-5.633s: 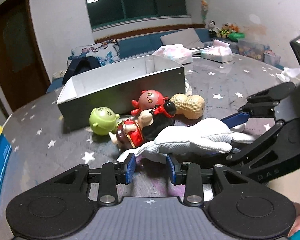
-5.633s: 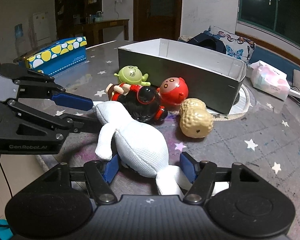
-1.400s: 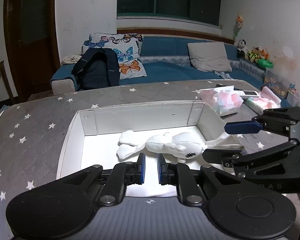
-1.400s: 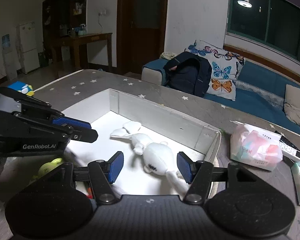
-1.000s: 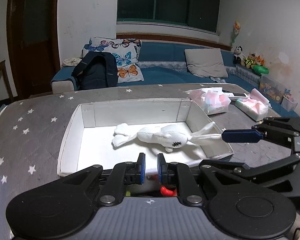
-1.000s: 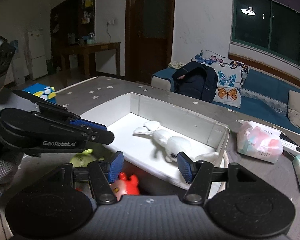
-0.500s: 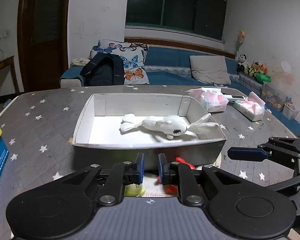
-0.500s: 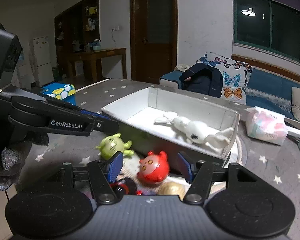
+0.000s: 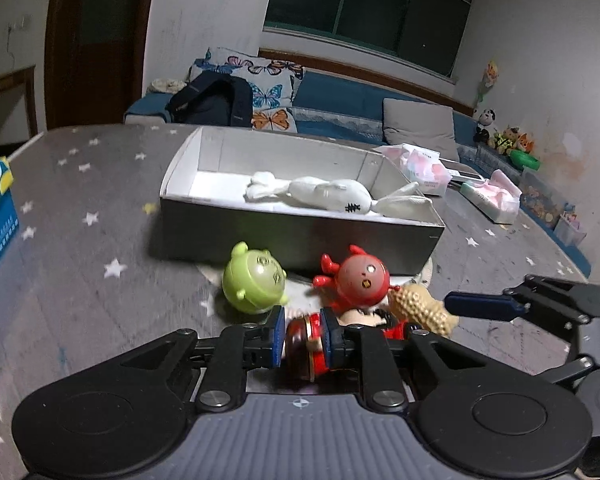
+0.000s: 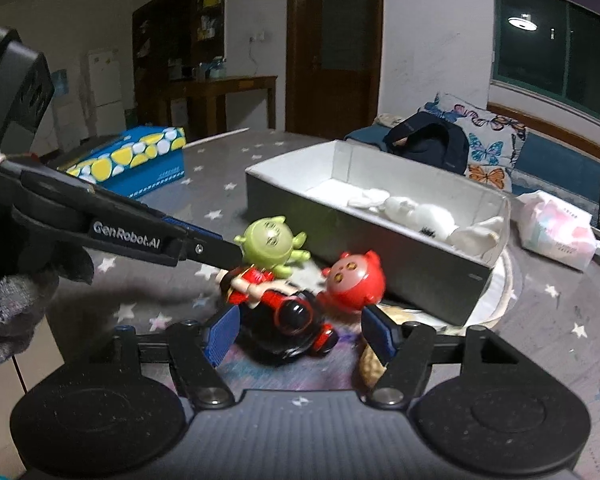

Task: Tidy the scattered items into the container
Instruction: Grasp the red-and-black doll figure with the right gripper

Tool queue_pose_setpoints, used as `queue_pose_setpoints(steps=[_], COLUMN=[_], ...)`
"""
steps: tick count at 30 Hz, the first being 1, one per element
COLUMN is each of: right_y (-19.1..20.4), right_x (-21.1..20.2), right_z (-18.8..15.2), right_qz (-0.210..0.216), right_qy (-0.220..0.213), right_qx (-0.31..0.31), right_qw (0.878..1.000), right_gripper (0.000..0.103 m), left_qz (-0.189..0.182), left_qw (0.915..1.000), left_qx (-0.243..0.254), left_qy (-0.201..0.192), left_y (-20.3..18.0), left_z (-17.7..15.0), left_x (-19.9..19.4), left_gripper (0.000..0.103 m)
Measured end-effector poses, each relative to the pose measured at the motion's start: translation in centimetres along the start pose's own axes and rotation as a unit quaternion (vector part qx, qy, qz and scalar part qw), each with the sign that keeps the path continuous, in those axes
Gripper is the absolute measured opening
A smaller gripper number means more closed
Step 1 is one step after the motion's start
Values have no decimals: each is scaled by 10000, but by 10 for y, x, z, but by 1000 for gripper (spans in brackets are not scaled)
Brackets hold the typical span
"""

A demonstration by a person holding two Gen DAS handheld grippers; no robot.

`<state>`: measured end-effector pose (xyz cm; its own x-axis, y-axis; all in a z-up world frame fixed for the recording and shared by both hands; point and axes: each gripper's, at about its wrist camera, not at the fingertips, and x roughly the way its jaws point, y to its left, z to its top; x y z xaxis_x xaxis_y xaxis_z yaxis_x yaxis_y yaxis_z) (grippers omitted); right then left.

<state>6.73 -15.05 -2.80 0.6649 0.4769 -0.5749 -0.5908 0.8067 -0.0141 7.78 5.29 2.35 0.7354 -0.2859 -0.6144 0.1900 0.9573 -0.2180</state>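
Now the left gripper (image 9: 302, 334) sits low over the doll (image 9: 314, 344), jaws a narrow gap apart w/ its red body between the pads; can't tell if they actually bite yet. Right gripper (image 10: 298, 334) has jaws wide apart, straddling the doll's black head (image 10: 290, 330) from the other side, not touching. Prob. a two-ended pickup, since the doll lies on its side on the bench (image 9: 80, 248).

Doll: hard, glossy, red torso, black round head, tan limbs.

Just past the left jaws: green toy (image 9: 254, 278) to the left, red toy (image 9: 360, 280) ahead, peanut (image 9: 424, 308) right, all bunched near the doll. Beyond them the box (image 9: 300, 232), open-topped, grey outside, white inside. White plush (image 9: 324, 194) already lies in it, one limb draped toward the far-right corner.
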Motion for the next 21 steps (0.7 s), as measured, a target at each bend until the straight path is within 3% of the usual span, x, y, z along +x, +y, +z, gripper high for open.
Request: queue_pose_setpoints(steps=[12, 21], right_y=[-1, -1], right_x=[22, 36], right_z=[-5, -3], right_qz=[48, 175], right_qy=[214, 282], right_qx=[-59, -98], right_qw=[9997, 9994], right_gripper=[69, 69], left_qz=[-370, -718], left_qw=[9975, 9909], left_qx=[-579, -1069], left_qy=[146, 378], left_y=[18, 33], left_z=[-6, -4], left_x=[2, 14], left_gripper=[21, 27])
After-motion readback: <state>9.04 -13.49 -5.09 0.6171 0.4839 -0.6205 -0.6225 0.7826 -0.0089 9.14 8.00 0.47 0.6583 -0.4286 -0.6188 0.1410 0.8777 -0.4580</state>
